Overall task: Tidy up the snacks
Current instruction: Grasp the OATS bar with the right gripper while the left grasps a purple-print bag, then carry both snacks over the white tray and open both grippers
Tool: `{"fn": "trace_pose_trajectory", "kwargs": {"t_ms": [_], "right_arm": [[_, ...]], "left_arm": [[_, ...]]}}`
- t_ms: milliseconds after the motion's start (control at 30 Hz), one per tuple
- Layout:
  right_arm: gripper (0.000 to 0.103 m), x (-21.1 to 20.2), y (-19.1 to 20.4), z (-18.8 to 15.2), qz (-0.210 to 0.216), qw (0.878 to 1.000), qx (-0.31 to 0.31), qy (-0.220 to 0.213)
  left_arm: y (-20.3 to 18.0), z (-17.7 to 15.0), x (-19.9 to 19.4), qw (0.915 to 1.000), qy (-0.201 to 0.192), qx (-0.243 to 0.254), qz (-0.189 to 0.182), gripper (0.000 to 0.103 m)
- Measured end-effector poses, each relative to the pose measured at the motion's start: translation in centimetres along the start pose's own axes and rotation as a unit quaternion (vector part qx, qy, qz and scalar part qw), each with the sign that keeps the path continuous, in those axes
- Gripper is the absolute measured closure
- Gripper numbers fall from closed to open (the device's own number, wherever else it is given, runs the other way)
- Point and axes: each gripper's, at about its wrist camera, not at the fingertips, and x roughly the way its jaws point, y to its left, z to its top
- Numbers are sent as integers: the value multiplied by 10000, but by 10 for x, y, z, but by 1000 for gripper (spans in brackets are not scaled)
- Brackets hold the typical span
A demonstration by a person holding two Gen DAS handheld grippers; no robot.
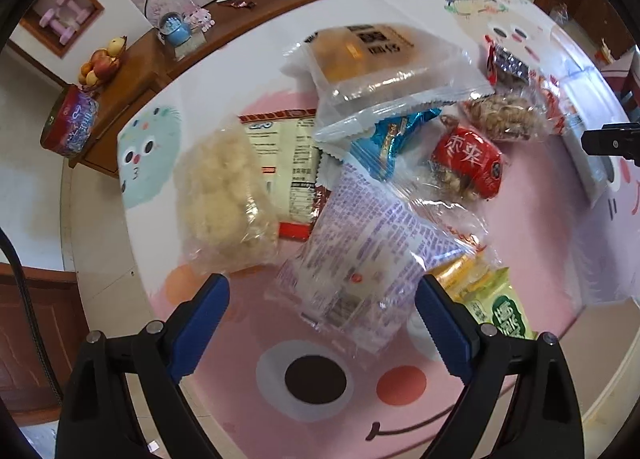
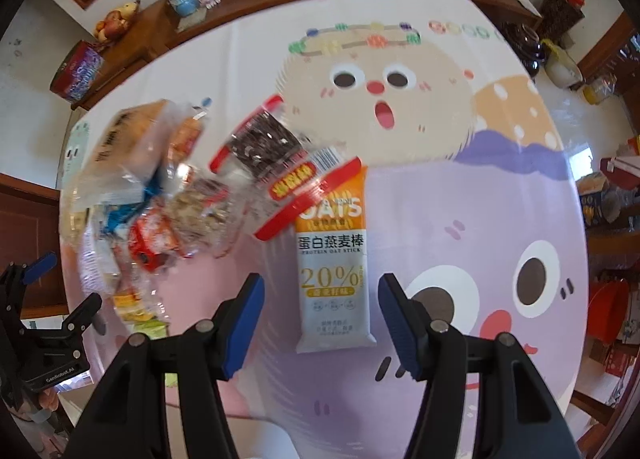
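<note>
Blue-padded left tongs (image 1: 322,323) spread over purple-printed clear packet (image 1: 360,259) atop loose snack heap (image 1: 352,163) on counter (image 1: 520,259); right tongs (image 2: 320,323) likewise spread, empty, straddling protein oat stick (image 2: 334,267) lying apart from heap, likely first pick for sorting.

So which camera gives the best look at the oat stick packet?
The right wrist view: the oat stick packet lies flat between the open right gripper fingers, label readable. The left wrist view doesn't show it.
</note>
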Motion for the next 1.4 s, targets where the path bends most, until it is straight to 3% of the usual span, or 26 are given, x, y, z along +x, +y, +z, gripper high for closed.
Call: {"fn": "trace_pose_trajectory", "kwargs": {"t_ms": [167,233,367,433,533,600,900,1400], "right_arm": [[43,14,0,-2,-81,9999,-36,102],[43,19,1,-3,-114,9998,-49,147],[43,30,6,-5,-206,9995,-116,213],[44,35,9,-8,-206,9993,-138,279],[48,39,15,-9,-342,9989,-224,237],[60,39,20,-11,-484,9982,-306,174],[63,27,17,-20,-204,9995,-173,161],[63,-34,9,-48,-62,9996,-14,-288]], "left_arm": [[3,11,12,9998,48,-135,-132,13],[7,16,15,9992,69,-310,-253,18],[15,21,27,9968,210,-619,-458,39],[18,20,30,9948,234,-818,-561,42],[22,18,31,9935,202,-970,-567,48],[23,14,30,9930,195,-1034,-529,53],[15,-8,13,9916,123,-1238,-355,56],[29,-38,-60,9878,-368,-1509,-122,57]]}}
